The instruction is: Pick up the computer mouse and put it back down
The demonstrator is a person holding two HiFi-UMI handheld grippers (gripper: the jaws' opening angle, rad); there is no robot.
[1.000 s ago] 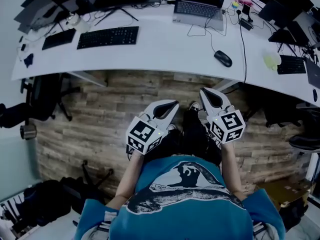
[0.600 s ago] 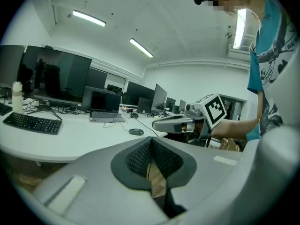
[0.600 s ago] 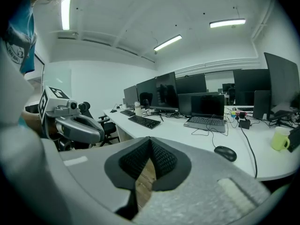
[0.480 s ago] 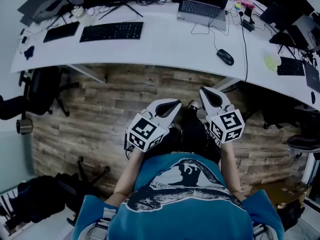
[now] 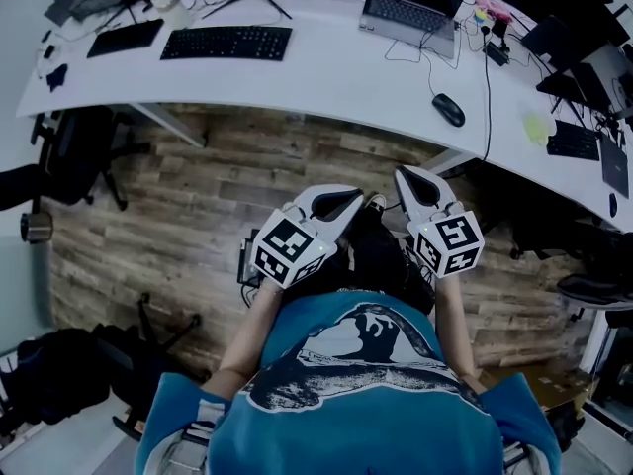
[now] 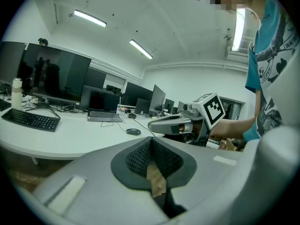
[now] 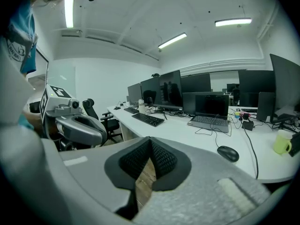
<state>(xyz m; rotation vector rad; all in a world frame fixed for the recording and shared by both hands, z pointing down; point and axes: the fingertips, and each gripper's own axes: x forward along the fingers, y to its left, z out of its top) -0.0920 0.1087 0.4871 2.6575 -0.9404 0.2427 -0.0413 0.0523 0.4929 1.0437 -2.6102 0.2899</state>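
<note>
Overhead, black computer mouse (image 5: 448,110) on white desk (image 5: 326,67), well apart from left gripper (image 5: 352,200) and right gripper (image 5: 405,175) over wooden floor (image 5: 198,206), left gripper view, jaws pressed together, empty, right gripper view, jaws likewise together, empty, mouse ahead on the desk.

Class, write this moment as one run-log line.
phase: before pickup | mouse: on desk, untouched | left gripper: shut, empty | right gripper: shut, empty

A curved white table (image 5: 326,77) carries a black keyboard (image 5: 226,43), a smaller keyboard (image 5: 125,38) to its left, an open laptop (image 5: 410,13) and a yellow-green cup (image 5: 539,125). A black chair (image 5: 69,156) stands on the wood floor (image 5: 198,201).
</note>
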